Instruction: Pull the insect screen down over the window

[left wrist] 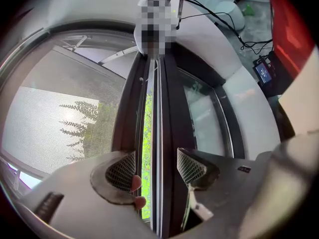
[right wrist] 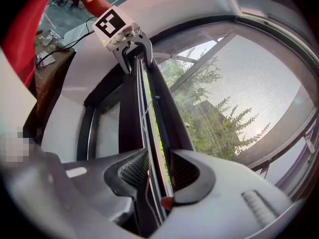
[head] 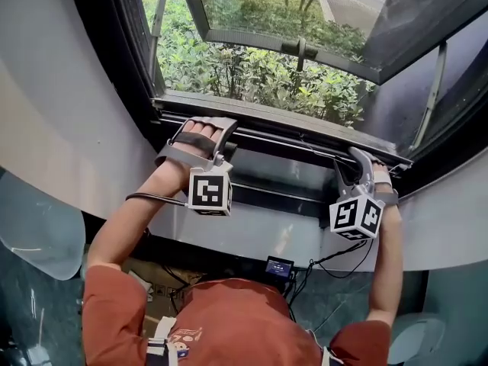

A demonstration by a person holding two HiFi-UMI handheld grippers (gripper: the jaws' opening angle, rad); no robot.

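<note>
Left gripper [left wrist: 155,171] and right gripper [right wrist: 158,171] both clamp the bottom bar [left wrist: 169,108] of the insect screen [right wrist: 249,83] as we hold it low, just above the lower edge of the window frame [head: 267,107].

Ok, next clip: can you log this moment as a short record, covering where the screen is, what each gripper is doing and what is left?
screen bar: low, close to the sill
left gripper: jaws closed on the bar
right gripper: jaws closed on the bar
mesh: drawn out across the opening
gap: narrow strip of greenery shows along the bar
window sash: swung open outward
stage: screen nearly down, probably not yet seated
</note>
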